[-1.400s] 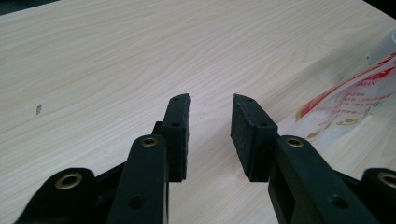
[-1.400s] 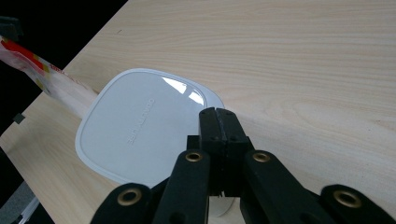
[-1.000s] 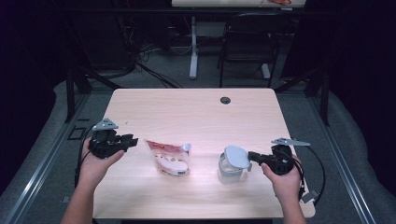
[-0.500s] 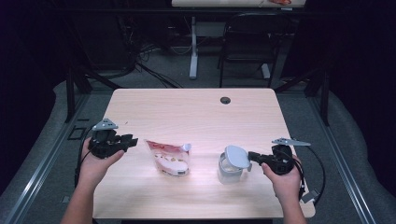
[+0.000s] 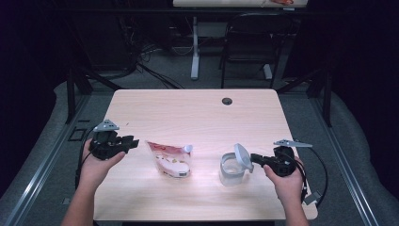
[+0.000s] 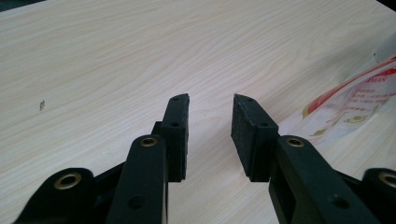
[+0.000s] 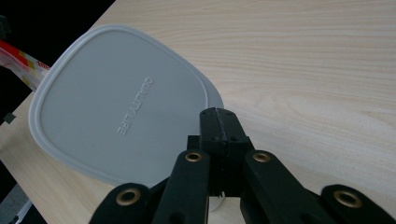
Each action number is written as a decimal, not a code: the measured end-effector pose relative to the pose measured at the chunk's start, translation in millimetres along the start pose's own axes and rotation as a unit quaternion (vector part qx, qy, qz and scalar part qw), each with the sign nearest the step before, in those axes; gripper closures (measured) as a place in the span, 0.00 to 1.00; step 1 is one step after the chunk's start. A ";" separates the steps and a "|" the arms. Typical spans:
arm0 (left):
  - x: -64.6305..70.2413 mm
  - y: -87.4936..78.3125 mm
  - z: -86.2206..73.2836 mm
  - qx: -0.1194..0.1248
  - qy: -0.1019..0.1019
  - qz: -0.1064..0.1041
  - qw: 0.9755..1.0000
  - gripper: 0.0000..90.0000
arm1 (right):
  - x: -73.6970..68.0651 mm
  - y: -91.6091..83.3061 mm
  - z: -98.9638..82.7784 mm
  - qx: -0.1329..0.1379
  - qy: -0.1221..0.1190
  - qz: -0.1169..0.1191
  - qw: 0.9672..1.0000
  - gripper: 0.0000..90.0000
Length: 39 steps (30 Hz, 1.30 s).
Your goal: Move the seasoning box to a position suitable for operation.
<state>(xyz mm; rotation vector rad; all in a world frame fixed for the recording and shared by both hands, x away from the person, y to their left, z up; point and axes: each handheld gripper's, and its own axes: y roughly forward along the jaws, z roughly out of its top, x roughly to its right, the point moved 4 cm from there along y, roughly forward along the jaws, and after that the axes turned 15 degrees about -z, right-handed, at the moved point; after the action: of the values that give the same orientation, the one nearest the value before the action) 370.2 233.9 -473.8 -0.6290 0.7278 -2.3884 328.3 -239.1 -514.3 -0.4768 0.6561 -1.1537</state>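
A clear plastic container (image 5: 231,171) stands on the wooden table (image 5: 197,113) at the front right. Its grey lid (image 5: 241,157) is tilted up over the container's right side, and my right gripper (image 5: 254,158) is shut on the lid's edge. In the right gripper view the lid (image 7: 121,116) spreads out to the left of the closed jaws of my right gripper (image 7: 219,116). A red and white pouch (image 5: 170,159) lies flat near the table's middle front. My left gripper (image 5: 132,141) is held left of the pouch, open with nothing between its pads (image 6: 211,102); the pouch (image 6: 355,100) lies to the right.
A round cable hole (image 5: 227,100) sits near the table's far edge. Beyond the table stand a dark chair (image 5: 249,42) and a white desk leg (image 5: 195,47). Bare wood stretches across the far half of the table.
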 end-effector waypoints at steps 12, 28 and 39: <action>0.0 1.1 -0.4 -0.001 -0.001 0.002 1.000 0.74 | 3.1 2.7 -1.8 -0.002 0.012 0.004 1.000 1.00; -0.7 0.6 -0.9 -0.004 0.001 0.003 1.000 0.74 | 9.0 9.4 -6.7 -0.015 0.016 0.000 1.000 0.96; 0.0 0.7 -0.6 -0.003 0.001 0.003 1.000 0.74 | 7.5 -1.3 -2.2 -0.003 -0.008 -0.032 0.999 0.91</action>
<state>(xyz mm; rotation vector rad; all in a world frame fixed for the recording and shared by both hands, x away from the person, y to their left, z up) 370.0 233.6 -474.7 -0.6243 0.7363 -2.3824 327.9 -246.6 -516.7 -0.5141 0.6342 -1.2078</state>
